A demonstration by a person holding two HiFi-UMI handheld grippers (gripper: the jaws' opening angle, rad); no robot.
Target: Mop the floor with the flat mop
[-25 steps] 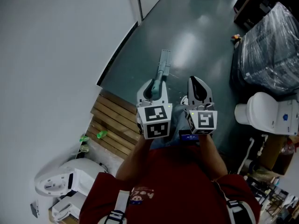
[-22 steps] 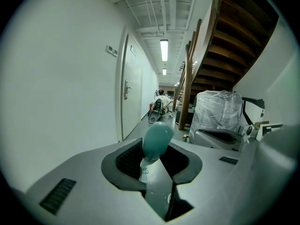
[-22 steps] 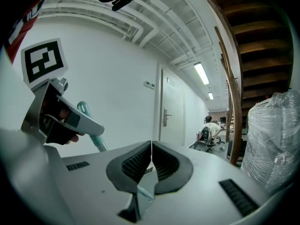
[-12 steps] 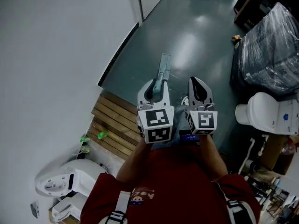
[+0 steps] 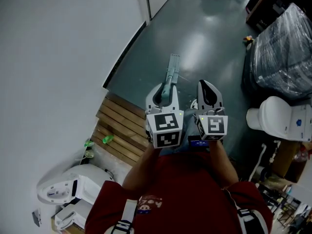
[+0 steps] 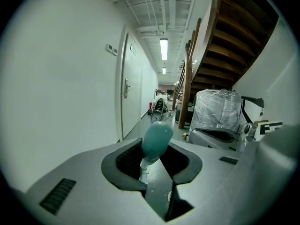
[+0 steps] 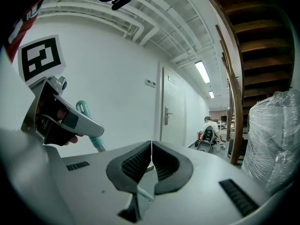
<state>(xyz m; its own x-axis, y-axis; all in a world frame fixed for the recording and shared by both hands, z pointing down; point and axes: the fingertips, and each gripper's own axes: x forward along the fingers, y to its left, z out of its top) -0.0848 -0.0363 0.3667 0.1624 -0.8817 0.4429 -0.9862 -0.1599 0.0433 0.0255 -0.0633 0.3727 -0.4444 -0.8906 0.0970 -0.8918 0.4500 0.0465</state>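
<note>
Change: the left gripper [image 5: 162, 92] has crept a touch toward 4 o'clock in the head view over the last second. The flat mop's head [image 5: 173, 66] has hardly moved on the floor [image 5: 204, 38].
Meaning: by my reading a stroke is barely under way, or paused, and most of the floor is not yet wiped.
Left jaws: closed round the mop's pole just under its teal end knob [image 6: 157, 138].
Mop: its head lies flat on the floor at 12 o'clock from the left gripper, and the pole runs almost end-on up to the jaws.
Right jaws: the right gripper [image 5: 206, 92] sits at 3 o'clock of the left one, pads met at the tips, gripping nothing that I can see.
Head view only: the mop head on the floor, the wooden pallet [image 5: 119, 128] at 8 o'clock and the toilet [image 5: 273, 118] at 3 o'clock.
Gripper views only: the clamp itself, and the corridor with its door [image 6: 132, 102] and staircase [image 6: 234, 36].
</note>
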